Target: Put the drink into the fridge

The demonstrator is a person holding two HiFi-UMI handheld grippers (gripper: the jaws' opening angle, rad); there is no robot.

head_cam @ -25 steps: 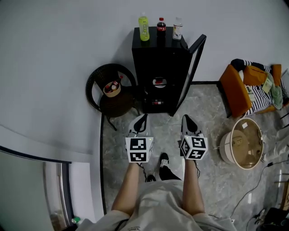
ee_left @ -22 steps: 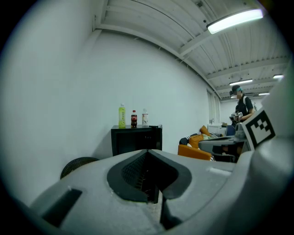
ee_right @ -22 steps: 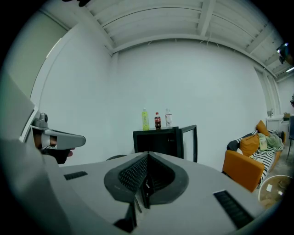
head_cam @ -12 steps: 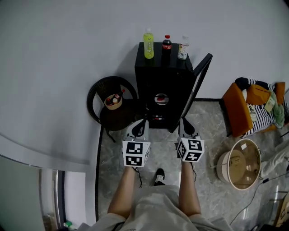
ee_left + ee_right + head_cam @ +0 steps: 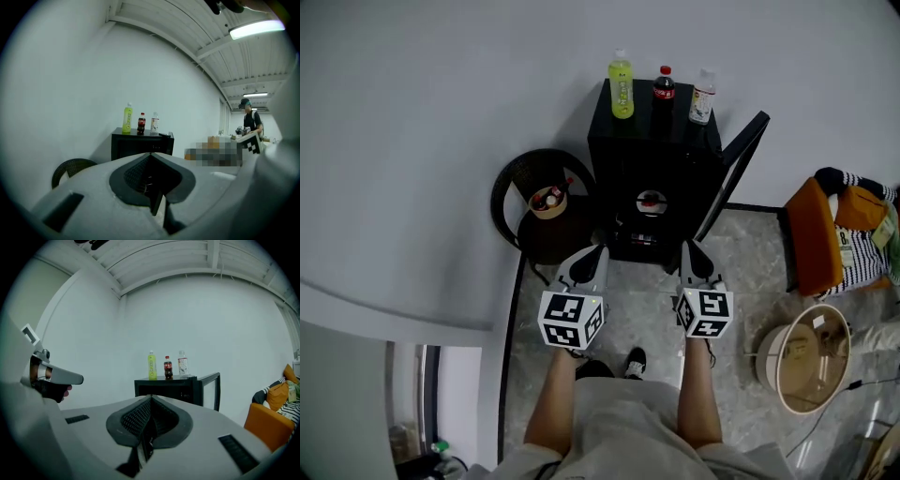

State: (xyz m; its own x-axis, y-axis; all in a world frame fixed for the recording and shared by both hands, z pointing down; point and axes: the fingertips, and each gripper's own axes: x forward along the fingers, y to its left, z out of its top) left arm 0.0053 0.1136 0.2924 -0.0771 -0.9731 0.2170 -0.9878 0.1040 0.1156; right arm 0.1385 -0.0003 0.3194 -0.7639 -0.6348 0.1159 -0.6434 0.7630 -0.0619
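Three drinks stand in a row on top of a small black fridge [image 5: 652,164]: a yellow-green bottle [image 5: 621,72], a cola bottle [image 5: 663,84] and a clear bottle with a white label [image 5: 702,84]. The fridge door [image 5: 737,173] hangs open to the right, and a can or two show on its shelves. My left gripper [image 5: 593,251] and right gripper [image 5: 689,248] are held side by side in front of the fridge, short of it, both shut and empty. The same bottles appear far off in the left gripper view [image 5: 127,118] and the right gripper view [image 5: 151,365].
A round dark wicker chair [image 5: 534,202] with a small bowl of items stands left of the fridge. An orange seat with striped cloth [image 5: 839,234] and a round pale basket [image 5: 806,356] are at the right. A white wall runs behind; a person stands far off in the left gripper view [image 5: 248,119].
The view has shifted so the fridge and bottles sit further right and lower. Both grippers have stayed shut, side by side, and a little closer to the fridge's foot.
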